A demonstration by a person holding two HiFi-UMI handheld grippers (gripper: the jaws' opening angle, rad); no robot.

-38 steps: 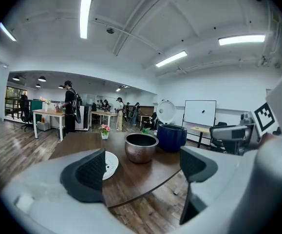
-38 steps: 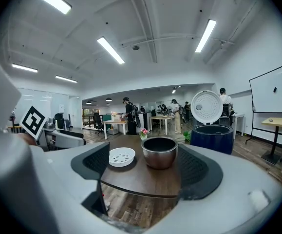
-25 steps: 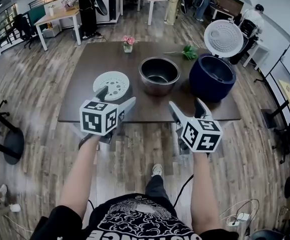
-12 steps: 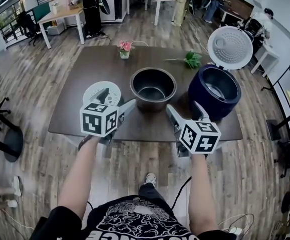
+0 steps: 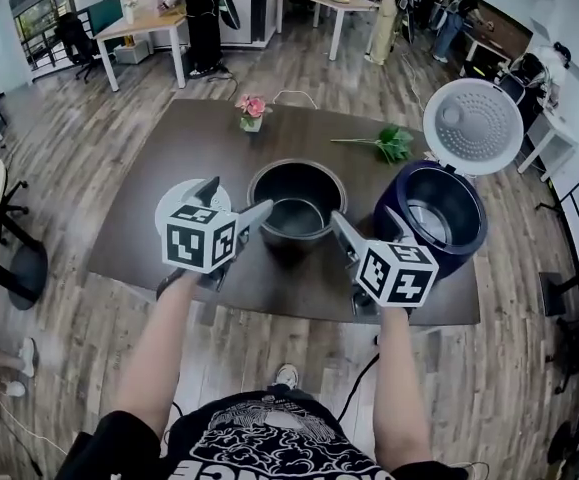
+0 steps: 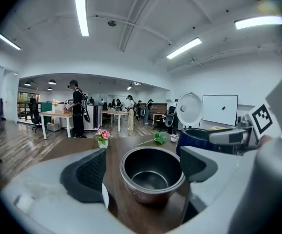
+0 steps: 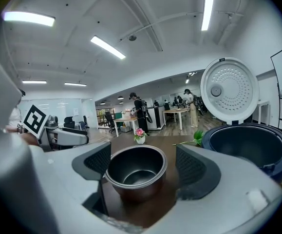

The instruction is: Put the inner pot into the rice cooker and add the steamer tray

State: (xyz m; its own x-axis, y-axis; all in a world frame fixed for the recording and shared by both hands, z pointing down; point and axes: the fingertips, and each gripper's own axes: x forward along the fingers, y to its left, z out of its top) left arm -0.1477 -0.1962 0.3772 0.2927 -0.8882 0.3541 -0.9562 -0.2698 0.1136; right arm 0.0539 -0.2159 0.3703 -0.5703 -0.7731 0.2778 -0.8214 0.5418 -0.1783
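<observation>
bare table strip nr side of inner pot, rice cooker close R, steamer tray L

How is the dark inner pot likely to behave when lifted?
The dark round metal inner pot looks rigid, so it probably won't flex. Its smooth glossy wall may be slippery; the flared rim likely offers better purchase. Wide and squat, it seems unlikely to tip.

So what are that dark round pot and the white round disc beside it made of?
The dark round inner pot looks like metal with a semi-gloss coating; light glints off its rim and floor. The white round steamer tray looks like matte plastic, but it is mostly hidden.
</observation>
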